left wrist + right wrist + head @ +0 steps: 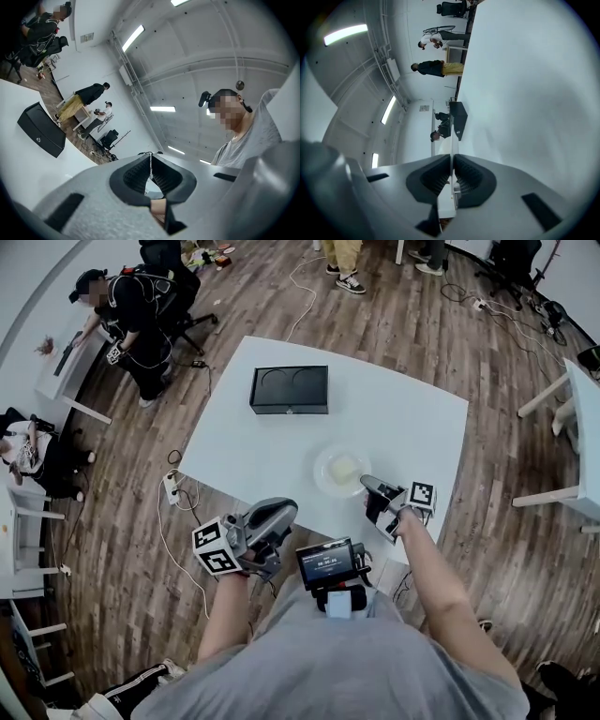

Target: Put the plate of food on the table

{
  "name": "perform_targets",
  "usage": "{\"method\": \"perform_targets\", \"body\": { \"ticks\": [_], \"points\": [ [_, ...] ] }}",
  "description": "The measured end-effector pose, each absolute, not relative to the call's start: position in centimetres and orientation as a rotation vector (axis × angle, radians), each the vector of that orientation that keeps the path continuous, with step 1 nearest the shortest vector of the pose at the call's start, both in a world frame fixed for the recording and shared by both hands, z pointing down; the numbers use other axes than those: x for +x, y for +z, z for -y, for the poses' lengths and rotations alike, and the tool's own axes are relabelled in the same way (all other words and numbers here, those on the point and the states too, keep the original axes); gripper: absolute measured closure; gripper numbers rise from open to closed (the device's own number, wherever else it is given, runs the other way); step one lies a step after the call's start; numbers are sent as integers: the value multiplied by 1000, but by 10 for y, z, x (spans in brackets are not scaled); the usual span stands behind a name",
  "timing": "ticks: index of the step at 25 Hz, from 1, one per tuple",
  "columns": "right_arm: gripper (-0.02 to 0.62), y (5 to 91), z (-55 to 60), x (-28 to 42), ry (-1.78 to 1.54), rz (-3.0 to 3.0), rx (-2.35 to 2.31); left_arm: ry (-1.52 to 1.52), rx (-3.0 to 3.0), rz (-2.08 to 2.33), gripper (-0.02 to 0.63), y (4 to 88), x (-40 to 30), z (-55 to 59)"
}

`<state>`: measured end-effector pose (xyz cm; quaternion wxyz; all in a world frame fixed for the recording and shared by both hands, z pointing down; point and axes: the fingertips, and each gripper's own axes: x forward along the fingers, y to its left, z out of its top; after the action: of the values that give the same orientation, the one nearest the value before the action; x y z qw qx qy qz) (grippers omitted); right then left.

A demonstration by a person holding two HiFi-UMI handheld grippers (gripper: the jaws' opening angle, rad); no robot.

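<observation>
**A:** Start with the white table point(281, 442), it fills the middle of the head view. What's on it?

**B:** A black box point(289, 389) on the table's far-left part. The plate point(322, 474) is over the table's near-right part, just inside the near edge, with a pale lump of food point(345, 466) at its centre.

**A:** Is it down?

**B:** I can't tell whether it rests on the table or hangs just above it.

**A:** Who has it?

**B:** The right gripper point(367, 486), coming in over the table's near edge. In its own view the right gripper point(452, 173) is clamped on the plate's thin rim point(451, 140), seen edge-on between the pads. The table runs alongside.

**A:** So which way does the plate lie from those jaws?

**B:** Straight ahead of them, reaching in toward the table's middle. It's round, so there's no long axis to line up. By my reckoning what matters is keeping the rim level with the tabletop while letting go.

**A:** And the other one?

**B:** The left gripper point(281, 512) hangs off the table's near edge, well apart from the plate. Its own view shows the left gripper point(150, 171) with tips pressed together on nothing. The right is plainly the nearer.
</observation>
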<state>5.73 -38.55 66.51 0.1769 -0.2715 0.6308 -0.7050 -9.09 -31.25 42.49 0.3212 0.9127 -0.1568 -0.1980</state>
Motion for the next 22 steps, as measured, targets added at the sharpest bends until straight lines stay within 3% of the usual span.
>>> {"method": "perform_targets", "body": {
  "ticks": [22],
  "points": [
    [555,740,397,37,-2127,-1812,-905,-507,2359,408,584,432,-82,320]
  ]
}}
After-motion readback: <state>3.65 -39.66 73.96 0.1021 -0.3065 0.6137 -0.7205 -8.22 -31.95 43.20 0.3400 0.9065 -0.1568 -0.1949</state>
